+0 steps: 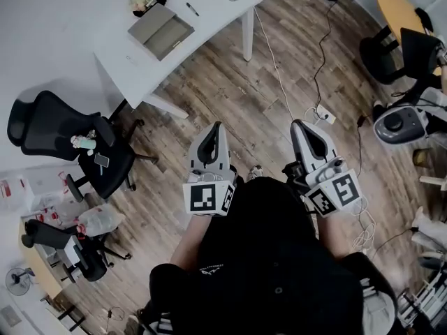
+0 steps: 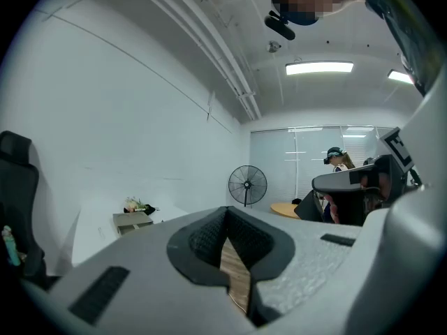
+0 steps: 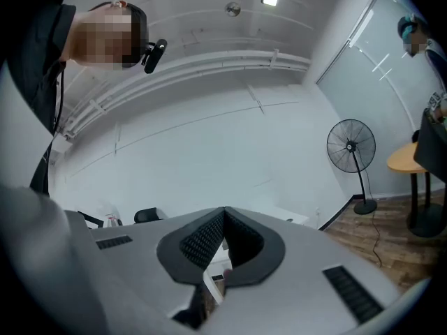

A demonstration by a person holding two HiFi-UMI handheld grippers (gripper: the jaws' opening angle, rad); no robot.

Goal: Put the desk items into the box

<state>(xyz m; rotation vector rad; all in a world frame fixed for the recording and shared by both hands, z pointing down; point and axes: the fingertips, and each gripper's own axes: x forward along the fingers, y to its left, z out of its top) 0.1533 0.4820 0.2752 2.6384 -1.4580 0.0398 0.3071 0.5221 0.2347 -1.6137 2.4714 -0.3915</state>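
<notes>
We hold both claws clenched, empty, well short of the desk.
Nearest: left grey two-jaw gripper [image 1: 217, 128] and right grey two-jaw gripper [image 1: 298, 125] over wood-plank floor [image 1: 209, 82]; beyond, flat brown cardboard box [image 1: 160, 31] and black pen [image 1: 192, 9] on white desk [image 1: 213, 5].

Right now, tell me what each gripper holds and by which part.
Nothing is held. The left gripper and the right gripper both have their jaws closed together on empty air.

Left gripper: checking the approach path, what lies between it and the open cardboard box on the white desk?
Head view: only bare wood-plank floor, then white desk top, between the left gripper and the open tan cardboard box.
</notes>
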